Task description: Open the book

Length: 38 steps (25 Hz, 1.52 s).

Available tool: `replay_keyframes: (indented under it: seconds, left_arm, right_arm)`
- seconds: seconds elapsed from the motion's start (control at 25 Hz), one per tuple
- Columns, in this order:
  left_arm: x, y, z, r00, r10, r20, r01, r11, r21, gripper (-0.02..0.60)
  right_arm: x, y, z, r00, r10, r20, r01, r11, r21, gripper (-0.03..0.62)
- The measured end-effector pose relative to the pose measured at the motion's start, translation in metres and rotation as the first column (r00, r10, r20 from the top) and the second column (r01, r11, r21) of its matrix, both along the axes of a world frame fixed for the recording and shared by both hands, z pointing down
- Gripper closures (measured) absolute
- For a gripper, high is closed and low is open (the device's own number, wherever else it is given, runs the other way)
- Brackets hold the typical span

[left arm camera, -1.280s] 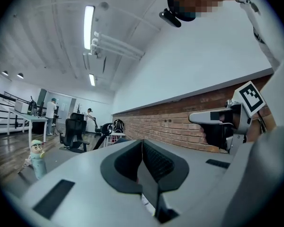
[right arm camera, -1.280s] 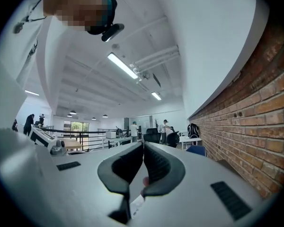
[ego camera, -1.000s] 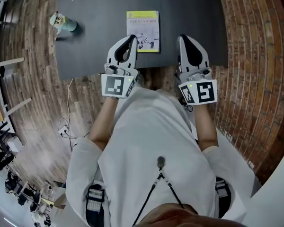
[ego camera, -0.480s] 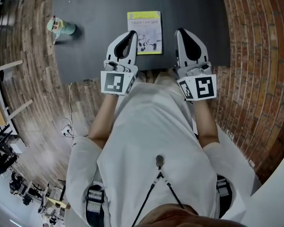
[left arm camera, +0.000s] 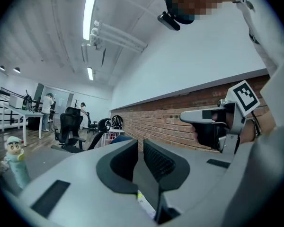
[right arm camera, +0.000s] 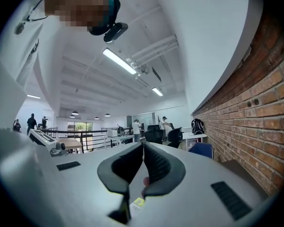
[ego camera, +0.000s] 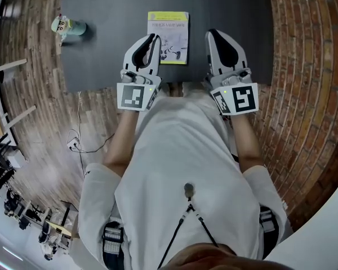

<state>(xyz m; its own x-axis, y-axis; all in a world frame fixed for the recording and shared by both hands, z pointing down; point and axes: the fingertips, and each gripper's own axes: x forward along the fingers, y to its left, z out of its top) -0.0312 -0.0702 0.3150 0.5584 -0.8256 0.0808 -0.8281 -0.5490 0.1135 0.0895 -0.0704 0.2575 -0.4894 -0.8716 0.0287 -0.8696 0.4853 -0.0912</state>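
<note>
The closed book (ego camera: 169, 37), with a white cover and a yellow-green strip at the top, lies flat near the front edge of the black table (ego camera: 112, 16). My left gripper (ego camera: 155, 37) hovers over the book's left edge with its jaws shut and empty. A short way to the right of the book, my right gripper (ego camera: 209, 33) is also shut and holds nothing. In the left gripper view the gripper (left arm camera: 139, 143) points level, and a sliver of the book (left arm camera: 145, 203) shows under its closed jaws. The right gripper view shows that gripper (right arm camera: 143, 147) with its jaws together.
A small figurine (ego camera: 65, 26) stands on the table's left part and also shows as the figurine (left arm camera: 14, 161) in the left gripper view. A brick wall (ego camera: 304, 66) runs along the right. Wooden floor and cables (ego camera: 81, 145) lie left of the person.
Both grippers have moved forward over the table's front edge. The left one now reaches the book's left side, and the right one has drawn level beside the book. Both stayed shut.
</note>
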Motion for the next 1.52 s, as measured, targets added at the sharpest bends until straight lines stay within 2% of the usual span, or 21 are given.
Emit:
replay_keyframes:
  seconds: [0.04, 0.08, 0.16, 0.2, 0.24, 0.28, 0.4, 0.52, 0.68, 0.92, 1.08, 1.32, 1.52]
  left_arm:
    - [0.005, -0.001, 0.001, 1.000, 0.006, 0.002, -0.006, 1.000, -0.001, 0.530]
    - [0.010, -0.002, 0.002, 1.000, 0.015, 0.006, -0.015, 1.000, -0.007, 0.453]
    - [0.019, -0.002, 0.008, 1.000, 0.023, 0.015, -0.022, 0.999, -0.029, 0.405]
    - [0.023, -0.002, 0.012, 1.000, 0.021, 0.019, -0.020, 0.999, -0.040, 0.400]
    - [0.025, -0.002, 0.014, 1.000, 0.016, 0.025, -0.015, 0.999, -0.048, 0.397]
    - [0.027, -0.003, 0.017, 0.999, 0.010, 0.033, -0.008, 0.998, -0.058, 0.394]
    - [0.031, -0.007, 0.026, 0.998, -0.012, 0.060, 0.017, 0.996, -0.088, 0.382]
    - [0.039, -0.009, 0.031, 0.999, -0.017, 0.043, 0.020, 0.997, -0.071, 0.357]
    - [0.049, -0.014, 0.053, 0.996, -0.019, 0.083, 0.030, 0.991, -0.132, 0.350]
    - [0.072, -0.011, 0.133, 0.984, 0.014, 0.176, 0.038, 0.956, -0.291, 0.350]
    - [0.087, -0.005, 0.180, 0.972, 0.022, 0.235, 0.071, 0.923, -0.378, 0.350]
    - [0.110, 0.002, 0.225, 0.960, 0.024, 0.279, 0.105, 0.892, -0.440, 0.350]
    - [0.119, 0.006, 0.271, 0.950, 0.008, 0.311, 0.157, 0.850, -0.502, 0.350]
  right_arm:
    - [0.005, -0.005, 0.001, 1.000, -0.005, 0.009, 0.005, 1.000, 0.002, 0.557]
    - [0.010, -0.010, 0.002, 1.000, -0.008, 0.018, 0.008, 1.000, 0.004, 0.557]
    - [0.016, -0.016, 0.005, 0.999, -0.027, 0.024, 0.027, 1.000, -0.002, 0.553]
    - [0.017, -0.018, 0.008, 0.999, -0.046, 0.020, 0.046, 0.999, -0.012, 0.542]
    - [0.017, -0.020, 0.012, 0.998, -0.068, 0.014, 0.068, 0.997, -0.024, 0.457]
    - [0.016, -0.022, 0.015, 0.996, -0.089, 0.008, 0.089, 0.995, -0.036, 0.408]
    - [0.017, -0.026, 0.023, 0.993, -0.118, -0.001, 0.118, 0.992, -0.054, 0.396]
    - [0.022, -0.027, 0.033, 0.991, -0.135, -0.003, 0.135, 0.988, -0.077, 0.373]
    - [0.035, -0.032, 0.041, 0.992, -0.129, -0.004, 0.128, 0.988, -0.087, 0.372]
    - [0.058, -0.028, 0.049, 0.994, -0.114, -0.003, 0.113, 0.989, -0.093, 0.372]
    - [0.067, -0.024, 0.057, 0.992, -0.123, -0.009, 0.121, 0.986, -0.116, 0.372]
    - [0.076, -0.022, 0.066, 0.991, -0.136, -0.011, 0.134, 0.983, -0.122, 0.372]
    - [0.078, -0.021, 0.077, 0.989, -0.149, -0.005, 0.147, 0.979, -0.144, 0.372]
